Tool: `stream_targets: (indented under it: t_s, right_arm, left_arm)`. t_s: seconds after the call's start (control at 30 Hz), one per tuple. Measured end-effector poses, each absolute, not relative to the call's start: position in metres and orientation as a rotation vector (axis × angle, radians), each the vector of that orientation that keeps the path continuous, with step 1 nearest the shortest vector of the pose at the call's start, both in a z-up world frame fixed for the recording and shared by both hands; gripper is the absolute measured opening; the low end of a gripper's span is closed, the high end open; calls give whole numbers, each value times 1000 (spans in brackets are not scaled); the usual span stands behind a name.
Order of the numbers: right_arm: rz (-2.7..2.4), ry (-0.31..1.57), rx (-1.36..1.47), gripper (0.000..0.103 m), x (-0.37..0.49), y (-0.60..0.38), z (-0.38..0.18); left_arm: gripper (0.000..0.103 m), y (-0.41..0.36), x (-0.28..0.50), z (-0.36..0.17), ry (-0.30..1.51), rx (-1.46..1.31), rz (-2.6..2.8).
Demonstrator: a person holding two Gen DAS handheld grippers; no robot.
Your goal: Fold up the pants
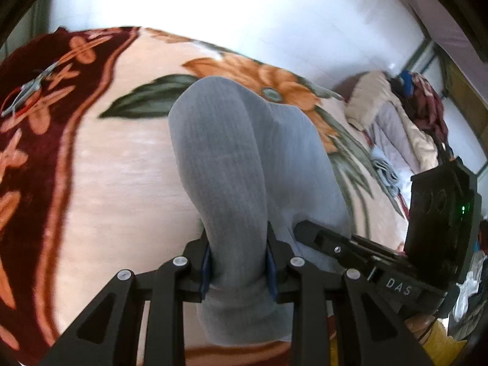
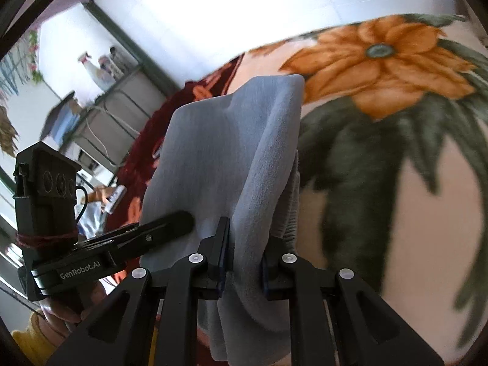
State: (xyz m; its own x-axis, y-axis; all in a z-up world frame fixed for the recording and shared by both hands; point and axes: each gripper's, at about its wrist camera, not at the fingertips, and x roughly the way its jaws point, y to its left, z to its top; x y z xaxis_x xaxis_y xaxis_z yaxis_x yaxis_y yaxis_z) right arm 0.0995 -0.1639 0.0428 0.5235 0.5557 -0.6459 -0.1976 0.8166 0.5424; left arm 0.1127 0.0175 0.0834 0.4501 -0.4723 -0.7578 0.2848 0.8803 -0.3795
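Grey ribbed pants (image 1: 225, 158) hang lifted above a floral blanket. My left gripper (image 1: 239, 262) is shut on a thick bunch of the grey fabric, which runs between both blue pads and spills below them. The right gripper (image 1: 308, 228) shows in the left wrist view at the lower right, its finger against the same cloth. In the right wrist view my right gripper (image 2: 244, 262) is shut on a fold of the pants (image 2: 225, 152), and the cloth drapes away ahead of it. The left gripper (image 2: 183, 218) reaches in from the left there, touching the fabric.
The blanket (image 1: 116, 167) is peach with orange flowers, green leaves and a dark red border (image 1: 36, 91). Scissors (image 1: 27, 91) lie on that border. Piled bedding and clothes (image 1: 405, 122) sit at the right. A shelf with bottles (image 2: 103, 73) stands beyond the bed.
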Motion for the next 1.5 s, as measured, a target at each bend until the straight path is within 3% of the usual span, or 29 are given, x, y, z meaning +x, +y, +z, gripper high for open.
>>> stream_targets:
  t_s: [0.17, 0.23, 0.3, 0.37, 0.6, 0.63, 0.7, 0.83, 1.0, 1.3, 1.5]
  right_arm:
    - [438, 979, 384, 21, 120, -156, 13]
    - [427, 981, 375, 34, 121, -158, 12]
    - [409, 982, 354, 35, 119, -162, 16]
    - [379, 977, 340, 35, 115, -163, 23]
    - [344, 849, 281, 35, 90, -165, 66]
    - [366, 843, 267, 35, 87, -161, 67]
    - [401, 857, 231, 35, 84, -152, 64]
    - [419, 909, 171, 34, 81, -140, 44]
    - [398, 931, 124, 33, 75, -142, 16]
    - [384, 868, 150, 33, 104, -147, 58]
    - [344, 904, 116, 33, 146, -140, 38]
  left_arm:
    - [35, 46, 129, 44, 1071, -214, -440]
    - [41, 53, 127, 36, 1071, -235, -445]
    - [48, 57, 124, 40, 1058, -223, -437]
    - [49, 58, 120, 47, 1046, -198, -423]
    - [46, 55, 89, 92, 923, -127, -392]
    - [44, 54, 86, 95, 910, -126, -393]
    - [30, 45, 83, 98, 895, -127, -412]
    - [23, 31, 85, 73, 984, -108, -409]
    - [21, 25, 82, 47, 1008, -58, -371]
    - [21, 35, 103, 75, 930, -133, -363]
    - [22, 36, 145, 73, 913, -156, -323]
